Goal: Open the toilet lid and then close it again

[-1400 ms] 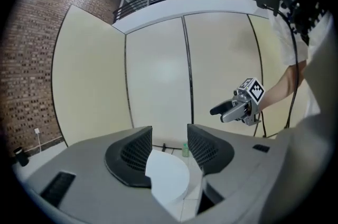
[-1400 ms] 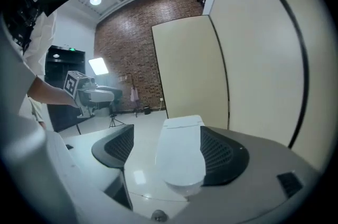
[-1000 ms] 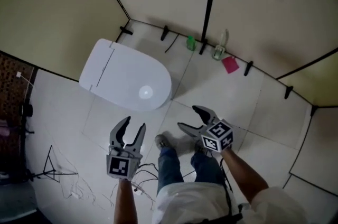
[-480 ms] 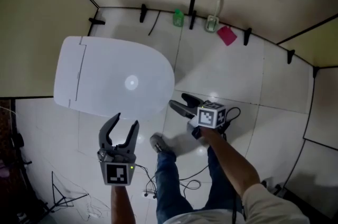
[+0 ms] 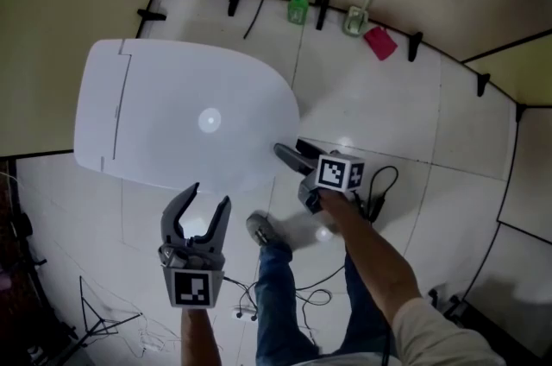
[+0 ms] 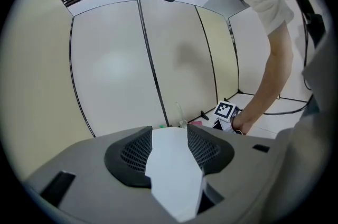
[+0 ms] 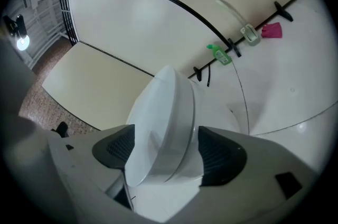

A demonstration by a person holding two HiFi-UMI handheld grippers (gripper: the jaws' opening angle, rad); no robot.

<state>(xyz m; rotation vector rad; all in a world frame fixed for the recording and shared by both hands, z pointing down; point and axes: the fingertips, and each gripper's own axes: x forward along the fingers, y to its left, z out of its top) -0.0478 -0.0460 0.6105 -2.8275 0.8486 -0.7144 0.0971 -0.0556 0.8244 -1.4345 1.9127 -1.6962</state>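
Opening is only beginning: the toilet lid is lying shut while the right claw, sideways at its front edge, and the left claw nearby are gaping empty, so the next move is probably gripping that edge and lifting.

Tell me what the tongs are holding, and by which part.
Nothing is held. The left tongs and right tongs both stand open near the closed toilet lid, not clamped on it.

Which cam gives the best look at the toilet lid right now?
Head view: it shows the whole toilet lid from above, closed. The right gripper view shows only its front end, tilted and partly cut off. The left gripper view shows just a white strip of it.
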